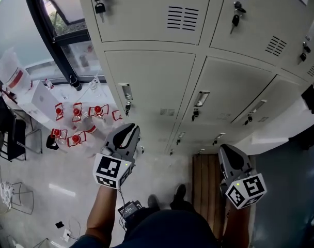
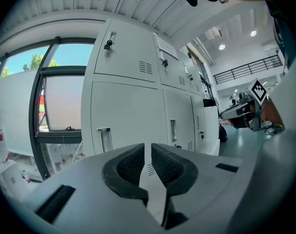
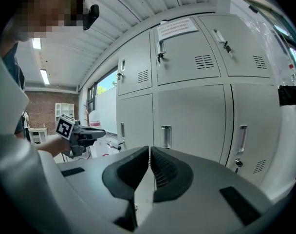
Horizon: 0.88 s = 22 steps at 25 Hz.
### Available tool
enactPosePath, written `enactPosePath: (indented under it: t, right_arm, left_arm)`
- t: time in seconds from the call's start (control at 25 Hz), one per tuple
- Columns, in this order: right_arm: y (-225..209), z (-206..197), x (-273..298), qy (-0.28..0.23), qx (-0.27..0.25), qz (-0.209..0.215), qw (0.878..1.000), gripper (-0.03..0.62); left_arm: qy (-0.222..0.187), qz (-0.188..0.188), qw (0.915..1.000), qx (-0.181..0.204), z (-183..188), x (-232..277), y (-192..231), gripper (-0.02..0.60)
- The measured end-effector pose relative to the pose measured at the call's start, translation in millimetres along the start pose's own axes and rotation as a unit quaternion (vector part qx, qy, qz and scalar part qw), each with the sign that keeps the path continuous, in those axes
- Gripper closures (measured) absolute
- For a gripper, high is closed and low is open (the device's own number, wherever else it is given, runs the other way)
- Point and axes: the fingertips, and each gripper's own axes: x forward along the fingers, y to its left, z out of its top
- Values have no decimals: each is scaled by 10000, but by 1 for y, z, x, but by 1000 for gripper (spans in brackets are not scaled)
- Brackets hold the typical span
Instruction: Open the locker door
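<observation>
A bank of pale grey lockers (image 1: 152, 81) faces me, every door closed. The nearest left door has a recessed handle (image 1: 126, 93) with a key below it; in the left gripper view that handle (image 2: 104, 139) is left of the jaws. My left gripper (image 1: 127, 133) hovers short of this door, its pads almost together with nothing between them (image 2: 148, 147). My right gripper (image 1: 226, 151) hangs lower right, away from the lockers, jaws together and empty (image 3: 150, 150). Ahead of it are a middle door handle (image 3: 166, 136) and another handle (image 3: 241, 139).
Several small red items (image 1: 77, 123) lie on the floor by the window frame (image 1: 53, 40) at left. A black chair (image 1: 7, 130) stands at the far left. A wooden board (image 1: 204, 185) lies at the lockers' foot beside the person's shoes (image 1: 178, 192).
</observation>
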Motion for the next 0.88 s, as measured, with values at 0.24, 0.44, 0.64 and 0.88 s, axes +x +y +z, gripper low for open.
enactPosePath:
  t: [0.24, 0.44, 0.64, 0.88]
  right_arm:
    - [-12, -4, 13, 90, 36, 39, 9999, 557]
    - [-18, -5, 26, 141, 21, 129, 9998, 557]
    - [-24, -8, 35, 216, 20, 169, 9996, 557]
    - [-31, -13, 43, 307, 42, 177, 9994, 557]
  left_arm:
    - [80, 314, 9995, -53, -4, 17, 21, 534]
    - [104, 582, 9982, -79, -11, 30, 41, 494]
    - [139, 905, 9957, -168, -16, 42, 62, 465]
    - [207, 1313, 9909, -193, -25, 55, 86, 439]
